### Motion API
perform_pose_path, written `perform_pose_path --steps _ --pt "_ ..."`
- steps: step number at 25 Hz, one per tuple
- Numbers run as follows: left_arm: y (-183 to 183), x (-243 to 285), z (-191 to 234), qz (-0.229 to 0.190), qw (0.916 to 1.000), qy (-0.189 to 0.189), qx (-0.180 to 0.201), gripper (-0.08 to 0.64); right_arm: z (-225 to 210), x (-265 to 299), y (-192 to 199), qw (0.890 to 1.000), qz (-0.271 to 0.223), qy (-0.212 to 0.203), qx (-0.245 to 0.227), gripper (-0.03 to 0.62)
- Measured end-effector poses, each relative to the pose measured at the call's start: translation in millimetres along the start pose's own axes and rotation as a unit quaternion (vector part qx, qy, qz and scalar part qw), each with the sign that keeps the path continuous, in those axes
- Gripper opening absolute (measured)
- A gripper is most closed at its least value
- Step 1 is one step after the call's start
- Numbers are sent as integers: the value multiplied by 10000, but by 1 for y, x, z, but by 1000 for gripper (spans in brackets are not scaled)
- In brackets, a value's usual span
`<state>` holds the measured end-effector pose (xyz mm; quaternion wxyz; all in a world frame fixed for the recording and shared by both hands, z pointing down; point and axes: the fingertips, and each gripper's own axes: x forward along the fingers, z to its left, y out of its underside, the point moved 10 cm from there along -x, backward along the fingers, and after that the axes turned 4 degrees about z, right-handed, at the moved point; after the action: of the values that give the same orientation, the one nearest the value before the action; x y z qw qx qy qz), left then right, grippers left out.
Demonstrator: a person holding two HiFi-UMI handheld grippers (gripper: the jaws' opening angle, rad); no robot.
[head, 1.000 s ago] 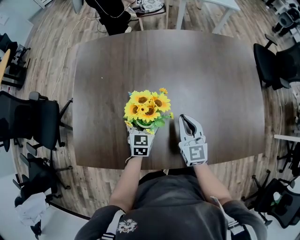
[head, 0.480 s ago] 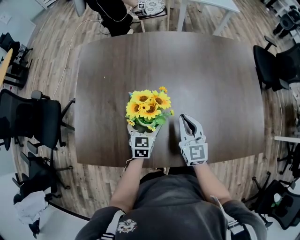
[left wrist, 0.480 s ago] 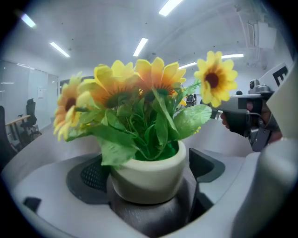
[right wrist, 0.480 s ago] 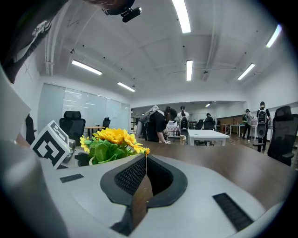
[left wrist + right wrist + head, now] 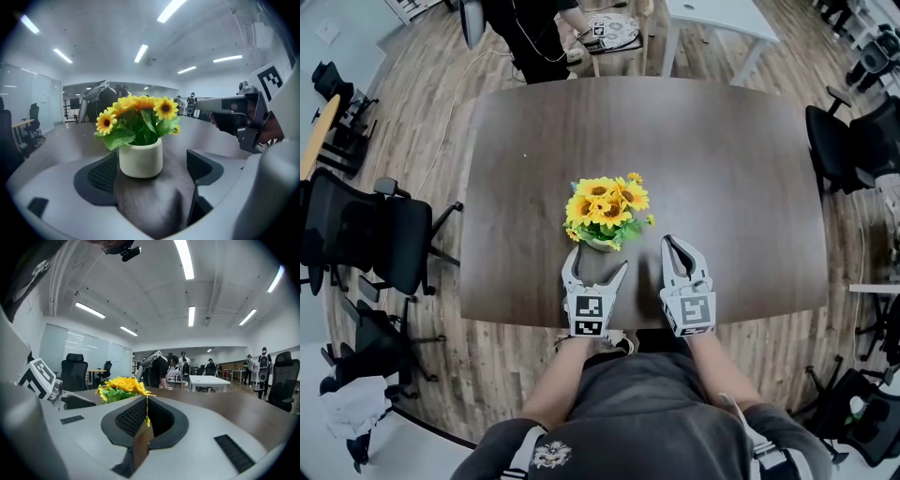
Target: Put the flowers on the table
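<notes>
Since the flowers (image 5: 607,202) sit upright on the table (image 5: 722,159), just beyond the left gripper (image 5: 598,259), whose wide, empty jaws have just been closing slightly, I'd draw it straight back. The right gripper (image 5: 675,241) is pinched together.

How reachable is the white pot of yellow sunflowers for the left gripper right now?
Probably yes: the white sunflower pot stands just ahead of the left gripper, nothing in between. Its jaws, lately closing slightly, stand apart and empty.
</notes>
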<state>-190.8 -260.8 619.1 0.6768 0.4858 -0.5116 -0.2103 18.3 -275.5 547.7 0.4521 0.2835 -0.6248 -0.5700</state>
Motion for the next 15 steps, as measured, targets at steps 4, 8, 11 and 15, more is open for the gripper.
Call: perform_pose_path --steps 4,8,11,15 --pt "0 -27 -1 -208 9997 -118 75 361 12 -17 -5 10000 -36 38 -39 25" --pt "-10 -52 2 -563 9982 -193 64 155 25 -34 -13 10000 -85 36 -32 25" --pt "-20 -67 2 -771 9965 -328 78 8 32 -42 -15 9997 -84 56 -235 23" --pt "-32 -86 5 -1090 9932 -393 52 8 44 -47 -28 9990 -122 19 -436 23"
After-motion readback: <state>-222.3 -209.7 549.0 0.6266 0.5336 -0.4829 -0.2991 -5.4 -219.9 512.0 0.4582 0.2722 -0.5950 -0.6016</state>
